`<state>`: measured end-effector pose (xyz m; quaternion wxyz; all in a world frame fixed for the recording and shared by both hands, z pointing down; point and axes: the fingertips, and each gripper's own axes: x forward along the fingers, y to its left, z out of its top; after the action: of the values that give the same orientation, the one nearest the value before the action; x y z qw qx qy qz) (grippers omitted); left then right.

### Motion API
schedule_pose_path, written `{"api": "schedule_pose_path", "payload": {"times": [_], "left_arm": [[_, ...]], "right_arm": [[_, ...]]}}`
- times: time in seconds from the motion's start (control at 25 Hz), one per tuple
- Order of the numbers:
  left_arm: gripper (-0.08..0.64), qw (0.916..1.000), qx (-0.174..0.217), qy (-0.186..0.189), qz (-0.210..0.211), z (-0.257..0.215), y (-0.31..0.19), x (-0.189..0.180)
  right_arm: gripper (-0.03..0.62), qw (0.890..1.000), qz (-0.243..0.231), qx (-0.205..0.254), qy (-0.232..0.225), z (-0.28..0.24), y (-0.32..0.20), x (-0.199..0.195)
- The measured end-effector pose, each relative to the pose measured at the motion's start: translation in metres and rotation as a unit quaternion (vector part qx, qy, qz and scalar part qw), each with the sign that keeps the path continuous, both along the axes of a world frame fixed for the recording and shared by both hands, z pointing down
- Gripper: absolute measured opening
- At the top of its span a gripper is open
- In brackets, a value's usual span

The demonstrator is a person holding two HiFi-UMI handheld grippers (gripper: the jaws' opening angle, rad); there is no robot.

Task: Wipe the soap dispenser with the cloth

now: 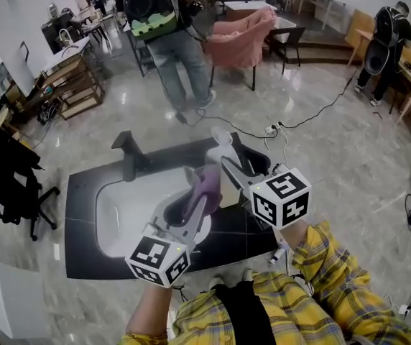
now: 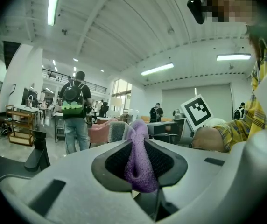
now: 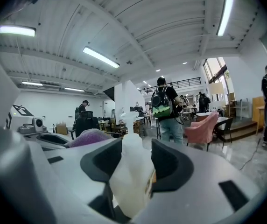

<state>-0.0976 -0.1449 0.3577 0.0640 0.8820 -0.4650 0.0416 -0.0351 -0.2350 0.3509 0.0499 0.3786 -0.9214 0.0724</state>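
Yellow plaid sleeves (image 1: 324, 254) fill six o'clock. Just beyond them, the left gripper (image 1: 200, 192) pinches the purple cloth (image 1: 208, 182). At one o'clock from it, the right gripper (image 1: 227, 165) clamps the white soap dispenser (image 1: 222, 146) just beside the cloth, over the dark counter (image 1: 83, 192). The dispenser's label print can't be read.
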Motion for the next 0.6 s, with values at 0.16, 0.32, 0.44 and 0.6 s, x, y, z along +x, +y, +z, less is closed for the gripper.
{"api": "schedule_pose_path", "payload": {"times": [0.16,0.32,0.44,0.6], "left_arm": [[0.066,0.9998,0.005,-0.004,0.020,-0.006,-0.004,0.016],[0.066,0.9991,0.008,-0.012,0.040,-0.007,-0.007,0.031],[0.066,0.9984,0.004,-0.011,0.056,-0.005,-0.009,0.042],[0.066,0.9969,-0.005,-0.016,0.077,0.004,-0.011,0.057]], "right_arm": [[0.172,1.000,0.011,0.016,-0.006,-0.006,0.008,0.019],[0.172,0.999,0.033,0.005,-0.039,-0.008,0.009,0.043],[0.172,0.998,0.049,-0.003,-0.049,-0.006,0.012,0.059],[0.172,0.997,0.064,-0.012,-0.052,0.000,0.016,0.075]]}}
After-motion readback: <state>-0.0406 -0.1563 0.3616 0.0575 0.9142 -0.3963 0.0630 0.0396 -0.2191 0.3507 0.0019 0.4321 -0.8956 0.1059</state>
